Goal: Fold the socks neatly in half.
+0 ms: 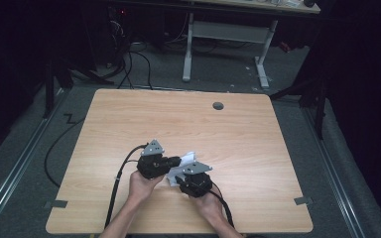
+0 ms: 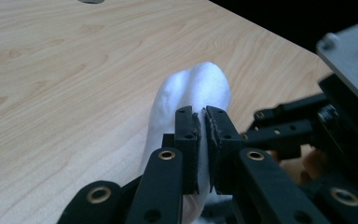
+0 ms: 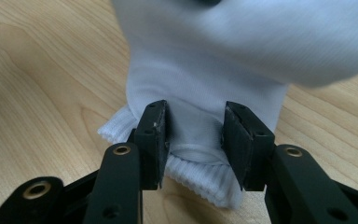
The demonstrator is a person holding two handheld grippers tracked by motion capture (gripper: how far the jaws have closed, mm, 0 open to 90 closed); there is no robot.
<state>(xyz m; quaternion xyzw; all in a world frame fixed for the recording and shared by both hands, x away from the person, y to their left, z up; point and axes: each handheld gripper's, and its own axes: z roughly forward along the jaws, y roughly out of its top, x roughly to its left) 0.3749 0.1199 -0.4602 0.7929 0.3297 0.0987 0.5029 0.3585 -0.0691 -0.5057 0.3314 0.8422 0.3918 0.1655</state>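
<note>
White sock (image 1: 186, 161) lies on the table (image 1: 129, 119) toward its near edge, bare wood all round. Left gripper (image 2: 203, 122) pinches it tight; right gripper (image 3: 193, 122), half-spread, straddles what looks like the ribbed cuff (image 3: 200, 179).

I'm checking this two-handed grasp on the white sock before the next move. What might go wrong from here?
1. The left claw pinches only a thin fold of the white sock; a pull might slip it free.
2. The right claw straddles fabric near the ribbed cuff with its jaws apart, so it may close on too little.
3. The two claws sit close together and could collide.
</note>
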